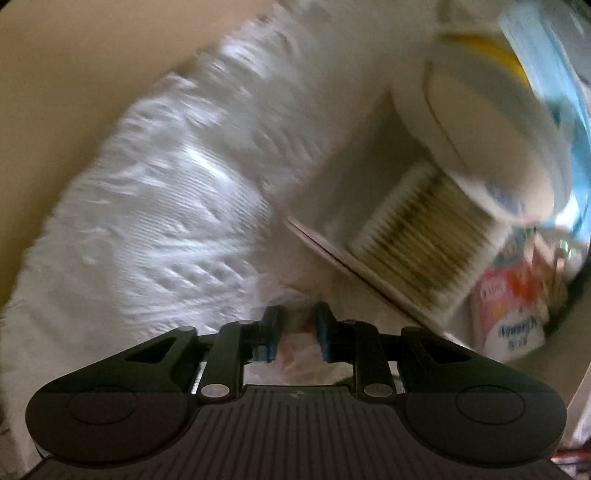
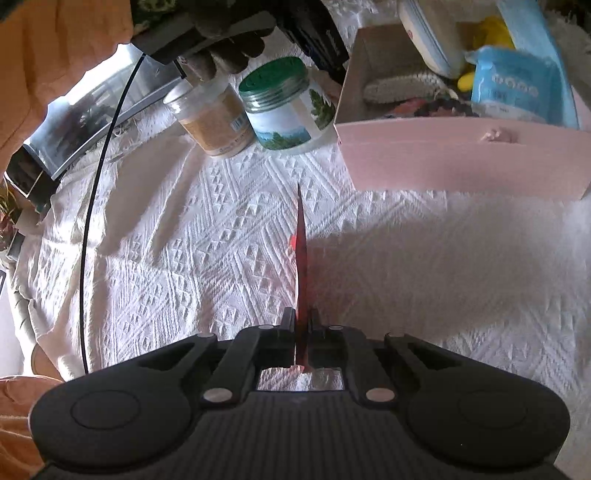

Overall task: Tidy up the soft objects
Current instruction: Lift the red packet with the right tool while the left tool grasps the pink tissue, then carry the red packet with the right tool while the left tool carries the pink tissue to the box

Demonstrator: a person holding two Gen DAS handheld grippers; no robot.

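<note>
My right gripper [image 2: 303,321] is shut on a thin dark red sheet [image 2: 301,258] seen edge-on, held above the white textured cloth [image 2: 184,240]. Beyond it stands a pink box [image 2: 461,158] holding blue soft packs [image 2: 513,85], a brush [image 2: 399,86], a white oval case [image 2: 432,37] and something yellow [image 2: 491,26]. The left wrist view is blurred. My left gripper [image 1: 297,332] points down beside the pink box [image 1: 332,254], its blue pads [image 1: 271,332] apart over a crinkled clear wrapper [image 1: 295,350] that they do not press. The brush [image 1: 417,236] and oval case [image 1: 480,122] show inside the box.
A tan jar [image 2: 214,118] and a green-lidded jar [image 2: 288,107] stand left of the box. A gloved hand [image 2: 221,37] with an orange sleeve [image 2: 55,44] holds the other gripper at the top. A black cable [image 2: 99,147] hangs at left. A pink-and-white packet [image 1: 509,306] lies at right.
</note>
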